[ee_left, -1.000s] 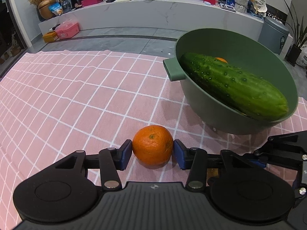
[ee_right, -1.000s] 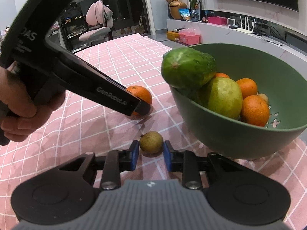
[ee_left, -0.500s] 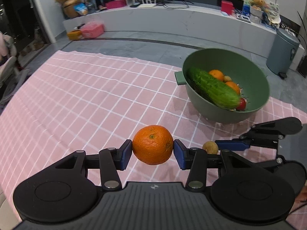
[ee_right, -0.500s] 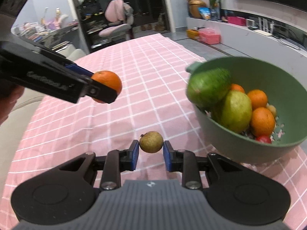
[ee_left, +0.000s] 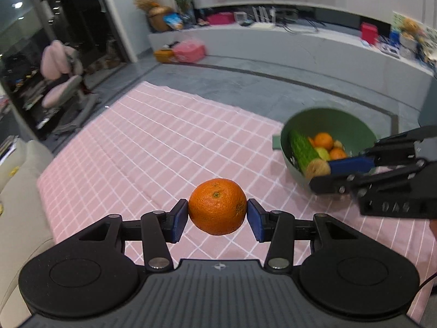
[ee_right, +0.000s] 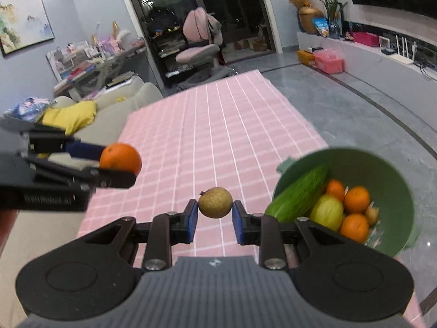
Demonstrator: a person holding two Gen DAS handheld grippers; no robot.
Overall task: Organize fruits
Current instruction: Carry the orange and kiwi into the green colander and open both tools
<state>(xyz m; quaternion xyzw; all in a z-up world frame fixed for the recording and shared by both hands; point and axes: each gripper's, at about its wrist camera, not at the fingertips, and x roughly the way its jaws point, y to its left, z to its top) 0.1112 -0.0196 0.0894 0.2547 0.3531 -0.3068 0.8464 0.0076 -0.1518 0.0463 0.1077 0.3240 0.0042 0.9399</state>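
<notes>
Two grippers are loaded, and you hold both up above the pink checked cloth (ee_left: 153, 147). Your left gripper (ee_left: 217, 216) pinches an orange (ee_left: 217, 206) between its blue pads (ee_left: 179, 220), one pad pressed to each side of the fruit, which hangs clear of the cloth. Your right gripper (ee_right: 213, 217) grips a small brownish-yellow fruit (ee_right: 215, 202) the same way, its stem end pointing up and to the left. From the left wrist view, your right gripper sits off to the right, with its fruit in front of the near rim of the green bowl (ee_left: 352, 121). From the right wrist view, your left gripper is out to the left, well apart from the bowl, over the edge of the cloth beside a beige sofa (ee_right: 131, 98).

That bowl stands on the cloth near its far right corner, and it holds a cucumber (ee_right: 299, 194) leaning against the left wall, a yellow-green fruit (ee_right: 327, 211) next to it, and three more oranges (ee_right: 356, 199) further right. A pink chair (ee_right: 199, 41) stands beyond the cloth's far end.
</notes>
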